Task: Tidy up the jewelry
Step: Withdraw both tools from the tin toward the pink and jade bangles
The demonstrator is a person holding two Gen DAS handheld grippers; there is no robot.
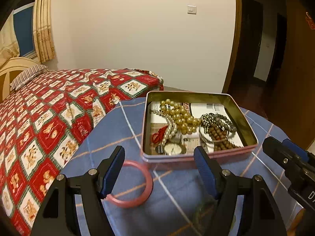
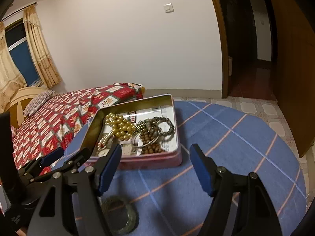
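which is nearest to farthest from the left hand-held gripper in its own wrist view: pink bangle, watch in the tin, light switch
From the left hand-held gripper:
1. Pink bangle, on the blue cloth just beside its left finger.
2. Watch, in the near corner of the tin.
3. Light switch, on the far wall.

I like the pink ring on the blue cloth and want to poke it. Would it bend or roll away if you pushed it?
The pink bangle looks like a stiff, smooth hoop, so it probably keeps its shape. It lies flat on the blue checked cloth, so a push would likely slide it; stood on edge, it could roll. Its glossy surface may slip between the fingers.
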